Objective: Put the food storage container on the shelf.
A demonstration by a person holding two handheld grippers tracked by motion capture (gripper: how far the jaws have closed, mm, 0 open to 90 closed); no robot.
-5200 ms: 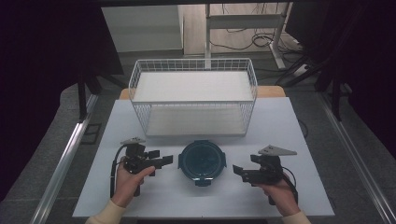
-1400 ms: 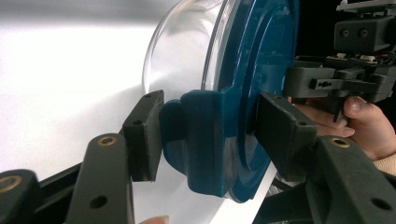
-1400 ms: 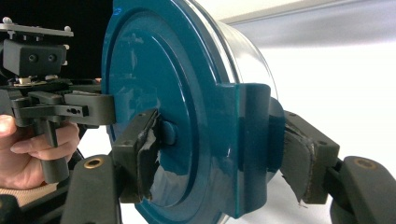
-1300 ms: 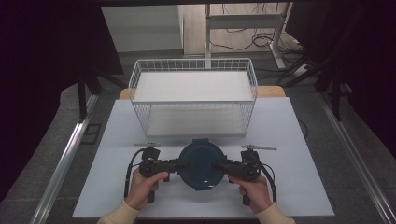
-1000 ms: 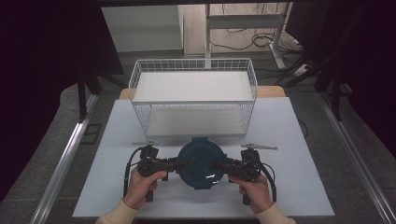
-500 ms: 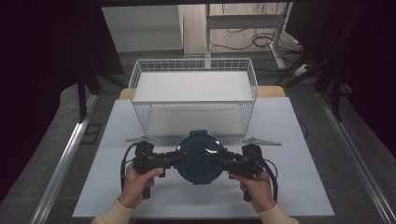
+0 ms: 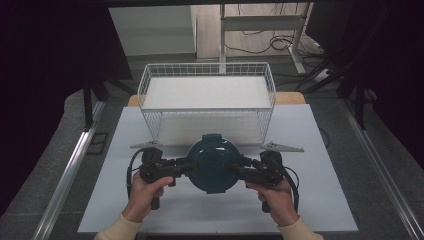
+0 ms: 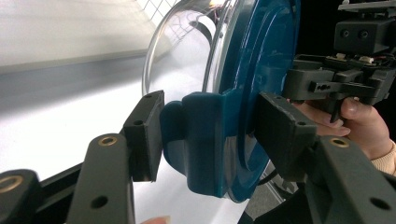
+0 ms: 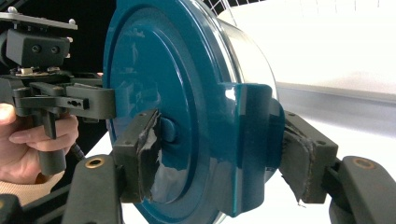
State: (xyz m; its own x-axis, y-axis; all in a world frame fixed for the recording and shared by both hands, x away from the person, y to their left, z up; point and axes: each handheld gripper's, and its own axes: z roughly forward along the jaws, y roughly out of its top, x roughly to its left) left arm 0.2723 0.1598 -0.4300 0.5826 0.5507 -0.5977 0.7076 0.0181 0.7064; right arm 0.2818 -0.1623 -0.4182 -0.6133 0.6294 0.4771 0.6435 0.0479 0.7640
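Nearest the person, both hands come in from the bottom of the high view, each holding a gripper level and pointed inward. The left gripper (image 7: 186, 165) has its jaws closed on the blue latch tab at one side of a round container (image 7: 214, 162), a clear bowl under a dark teal lid; in the left gripper view one pad presses the tab from the bowl side and the other bears on the lid's face. The right gripper (image 7: 239, 169) clamps the opposite tab in the same way. The container hangs between the two grippers, apparently lifted off the white table (image 7: 325, 200), with its lid turned toward the person and its clear bowl facing away. Just beyond it stands a white wire basket (image 7: 207, 95), open at the top, its near wall close to the container's far edge. The basket lies straight ahead of both hands, neither being nearer, so a likely next move would be a joint carry forward and over that wall.
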